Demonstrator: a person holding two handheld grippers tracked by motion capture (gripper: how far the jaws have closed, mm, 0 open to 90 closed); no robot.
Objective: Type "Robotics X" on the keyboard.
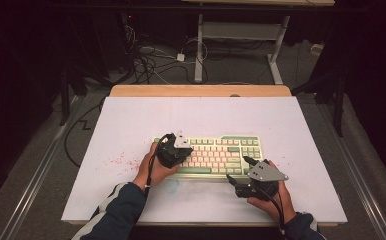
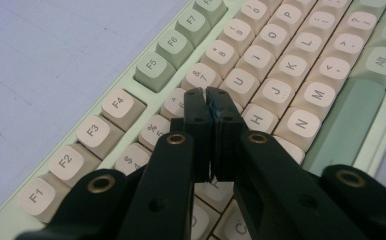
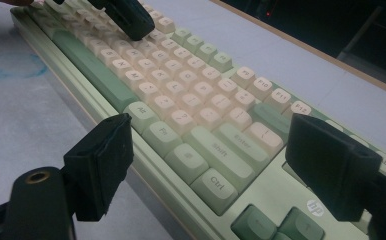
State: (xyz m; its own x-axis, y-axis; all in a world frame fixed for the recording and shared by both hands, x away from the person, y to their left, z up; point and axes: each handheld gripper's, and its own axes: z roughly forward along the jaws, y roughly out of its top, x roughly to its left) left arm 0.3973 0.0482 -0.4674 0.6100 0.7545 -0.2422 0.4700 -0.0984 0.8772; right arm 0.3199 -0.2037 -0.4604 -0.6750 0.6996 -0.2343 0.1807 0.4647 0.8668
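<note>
Keyboard (image 2: 301,75) lies under the closed left hand-held gripper (image 2: 206,95) (number row).

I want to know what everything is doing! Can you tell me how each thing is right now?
left tool: shut, tips down on the keys near 6 and 7.
right tool: open, jaws wide at the keyboard's right end, holding nothing.
keyboard: flat on the table, keys facing up.
table: covered in white, with red specks at the left.

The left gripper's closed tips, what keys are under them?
The left gripper is shut, its fingers pressed together over the keyboard, between the 7 key and the H key. The key directly beneath the tips is covered, so I can't read it.
</note>
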